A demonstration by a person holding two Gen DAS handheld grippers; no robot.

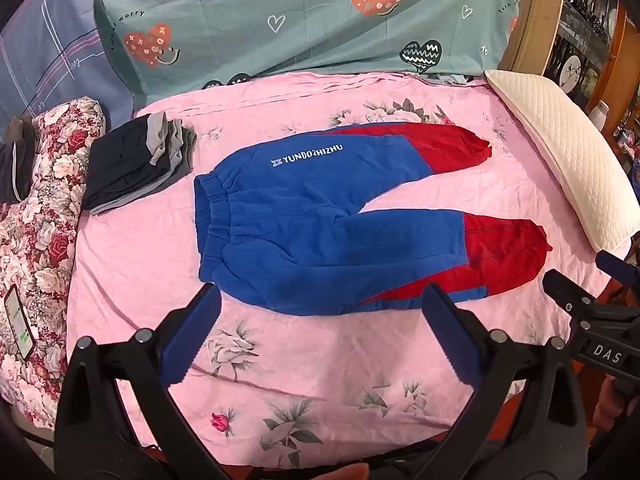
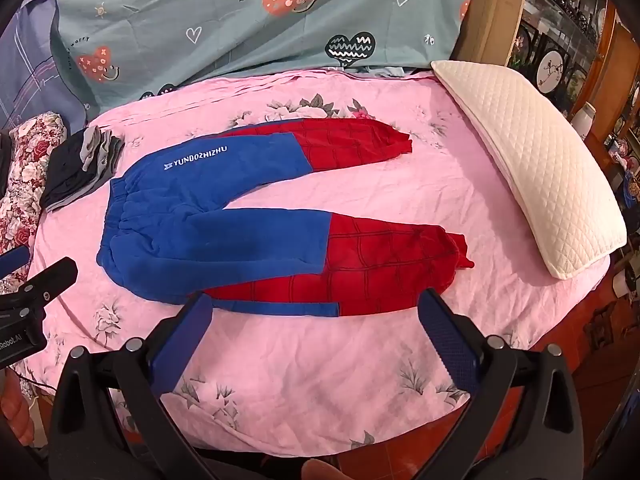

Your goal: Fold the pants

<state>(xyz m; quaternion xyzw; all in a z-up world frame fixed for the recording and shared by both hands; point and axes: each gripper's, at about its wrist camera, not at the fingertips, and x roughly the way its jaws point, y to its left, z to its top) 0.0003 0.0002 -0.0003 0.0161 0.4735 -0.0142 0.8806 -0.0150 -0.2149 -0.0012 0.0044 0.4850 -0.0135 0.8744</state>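
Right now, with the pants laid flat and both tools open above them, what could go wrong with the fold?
1. The legs of the blue and red pants lie splayed apart, so folding one over the other may end up misaligned.
2. The left tool could pinch the pink floral sheet along with the near hem.
3. The stack of folded dark clothes lies close to the waistband and could get nudged.

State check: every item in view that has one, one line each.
pants: unfolded, flat on the sheet, legs apart
dark clothes: folded, stacked beside the waistband
pillow: lying at the bed edge
phone: screen lit
left gripper: open, empty
right gripper: open, empty
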